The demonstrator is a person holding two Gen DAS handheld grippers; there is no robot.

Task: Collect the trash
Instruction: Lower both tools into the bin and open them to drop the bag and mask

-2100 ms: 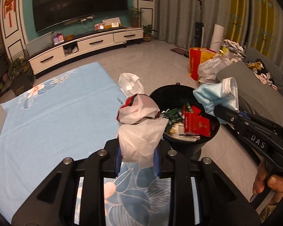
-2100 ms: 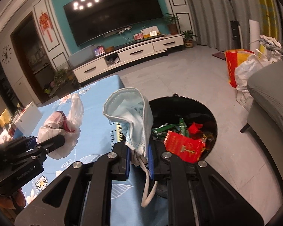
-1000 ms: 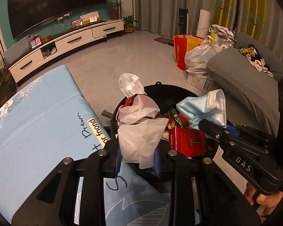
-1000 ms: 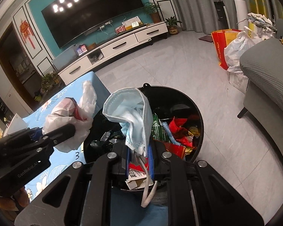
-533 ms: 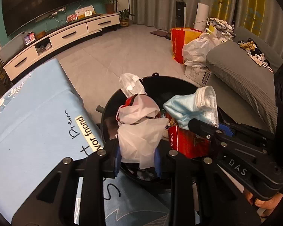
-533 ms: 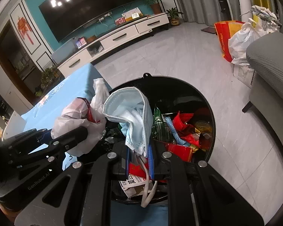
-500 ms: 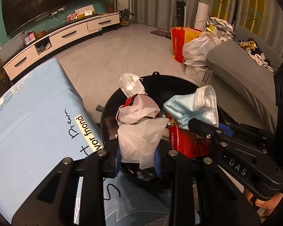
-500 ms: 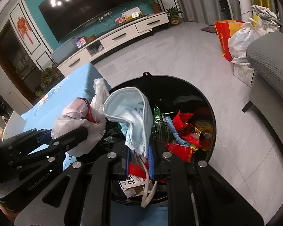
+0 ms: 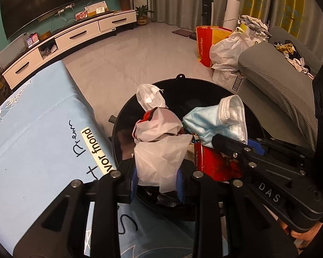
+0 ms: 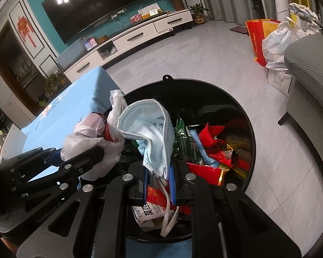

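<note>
Trash: a white plastic bag (image 9: pixel 161 150) with something red inside, pinched between the blue pads (image 9: pixel 134 178) of the left gripper (image 9: pixel 157 182); a pale blue face mask (image 10: pixel 150 133), clamped in the nearly closed right gripper (image 10: pixel 159 182), ear loop dangling below the pads. Both pieces held over the open mouth of the black bin (image 10: pixel 245 120), the bag above its near left side, the mask just beside it toward the middle, neither yet let go. Right gripper also seen from the left wrist view, reaching in from the right with the mask (image 9: pixel 217 122) at its tip. Below, in the bin: red packets (image 10: pixel 208 150), a green wrapper (image 10: pixel 183 142), a printed carton (image 10: pixel 152 210) near the front wall, so a good load already collected. Carrying evidently done for these two pieces; left to do, by the look of it: loosen both grips so bag and mask fall in. Some risk of the bag catching on the rim, or the mask's loop snagging on a pad. Further out, a pale blue cloth (image 9: pixel 32 133) with printed lettering beside the bin, no loose litter visible on the part in view. Beyond, a grey floor, a sofa (image 9: pixel 275 81) and full bags (image 9: pixel 228 49) by the curtain; whether those count as trash cannot be told.
</note>
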